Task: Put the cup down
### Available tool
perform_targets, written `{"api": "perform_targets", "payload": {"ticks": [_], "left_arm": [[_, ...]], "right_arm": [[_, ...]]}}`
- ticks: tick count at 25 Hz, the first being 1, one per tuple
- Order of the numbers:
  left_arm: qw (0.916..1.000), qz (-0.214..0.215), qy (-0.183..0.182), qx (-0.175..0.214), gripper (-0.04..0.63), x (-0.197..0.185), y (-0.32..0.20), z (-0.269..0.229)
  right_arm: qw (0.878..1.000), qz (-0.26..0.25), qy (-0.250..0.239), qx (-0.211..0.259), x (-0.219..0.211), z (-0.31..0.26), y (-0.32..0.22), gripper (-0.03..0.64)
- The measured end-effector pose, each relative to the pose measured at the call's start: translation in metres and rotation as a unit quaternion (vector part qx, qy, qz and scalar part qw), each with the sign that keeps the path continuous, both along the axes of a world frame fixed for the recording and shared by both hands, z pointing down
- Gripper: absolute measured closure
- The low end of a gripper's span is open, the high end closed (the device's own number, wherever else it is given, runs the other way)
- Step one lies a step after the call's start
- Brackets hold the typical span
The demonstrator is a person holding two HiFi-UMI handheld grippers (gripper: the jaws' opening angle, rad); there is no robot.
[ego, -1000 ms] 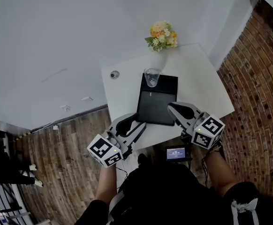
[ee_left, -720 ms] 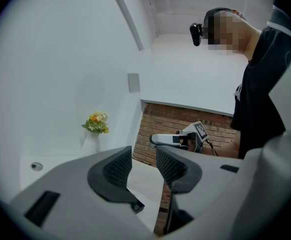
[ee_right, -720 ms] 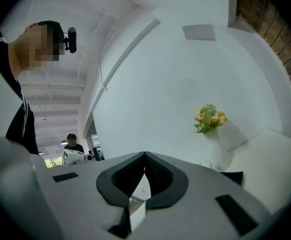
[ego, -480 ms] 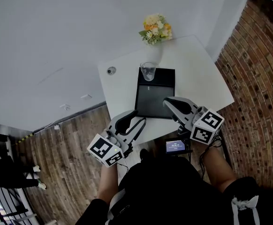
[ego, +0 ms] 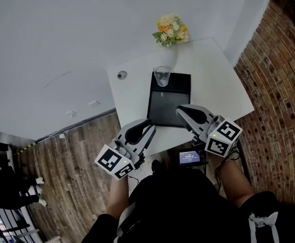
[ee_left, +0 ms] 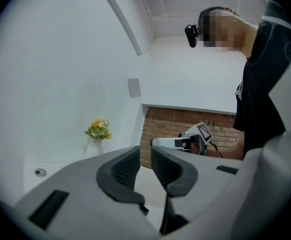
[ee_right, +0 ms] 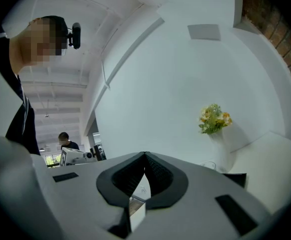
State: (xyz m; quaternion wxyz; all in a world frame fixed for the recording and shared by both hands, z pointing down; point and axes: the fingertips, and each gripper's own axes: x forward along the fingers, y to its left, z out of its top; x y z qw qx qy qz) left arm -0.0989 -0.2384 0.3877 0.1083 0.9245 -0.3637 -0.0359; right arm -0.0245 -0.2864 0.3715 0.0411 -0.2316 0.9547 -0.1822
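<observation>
Head view: cup [ego: 162, 76] stands on tray [ego: 168, 110], clear of me. My left gripper [ee_left: 144, 156] jaws closing on nothing; right gripper [ee_right: 145, 160] clenched, empty. Cup seems placed.

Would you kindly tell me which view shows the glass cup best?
The head view: the glass cup stands upright, unobstructed, on the far end of the black tray. The right gripper view catches only its faint rim below the flowers. The left gripper view does not show it.
</observation>
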Motion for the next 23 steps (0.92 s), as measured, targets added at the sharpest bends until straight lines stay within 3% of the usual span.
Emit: {"api": "perform_targets", "payload": {"ticks": [6,23], "left_arm": [[0.9999,-0.009,0.01,0.008,0.588,-0.0052,-0.0007,-0.0044],[0.9998,-0.016,0.009,0.002,0.588,-0.0078,0.0055,-0.0044]], "right_arm": [[1.0,0.003,0.007,0.009,0.0002,-0.0015,0.0011,0.604],[0.999,0.013,0.018,0.023,0.0029,-0.0025,0.0026,0.604]]}}
